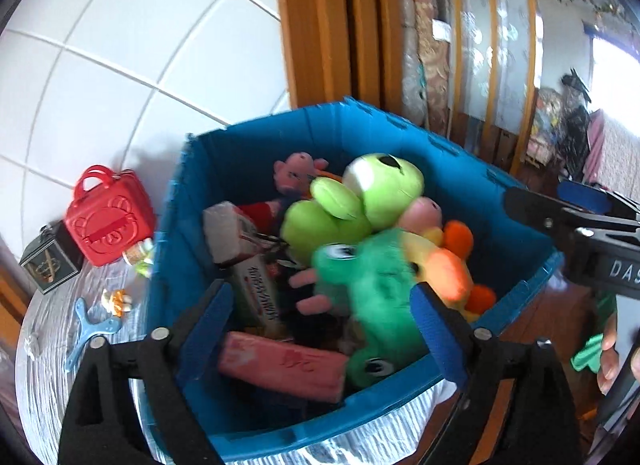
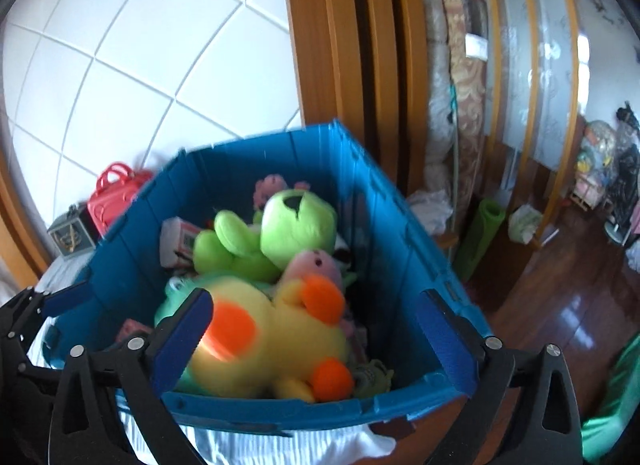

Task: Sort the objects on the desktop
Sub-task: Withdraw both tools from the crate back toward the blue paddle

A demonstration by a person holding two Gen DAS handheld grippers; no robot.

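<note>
A blue bin [image 1: 280, 435] [image 2: 400, 245] on the table holds a pile of plush toys and boxes. My left gripper [image 1: 320, 305] is open over its near side, and a blurred dark green plush [image 1: 372, 285] lies between and below its fingers, not pinched. In the right wrist view my right gripper [image 2: 316, 305] is open wide above the bin, with a blurred yellow duck plush [image 2: 280, 345] [image 1: 444, 265] between its fingers on top of the pile. A light green frog plush [image 1: 360, 201] [image 2: 296, 225] sits behind. The right gripper [image 1: 560, 205] also shows at the bin's right rim.
Left of the bin on the white-clothed table [image 1: 48, 365] stand a red toy case [image 1: 108, 221] [image 2: 112, 189], a small dark box [image 1: 50, 261] and a blue slingshot-shaped toy [image 1: 92, 329]. Pink boxes [image 1: 280, 365] lie inside the bin. Tiled wall and wooden door frame stand behind; wooden floor lies to the right.
</note>
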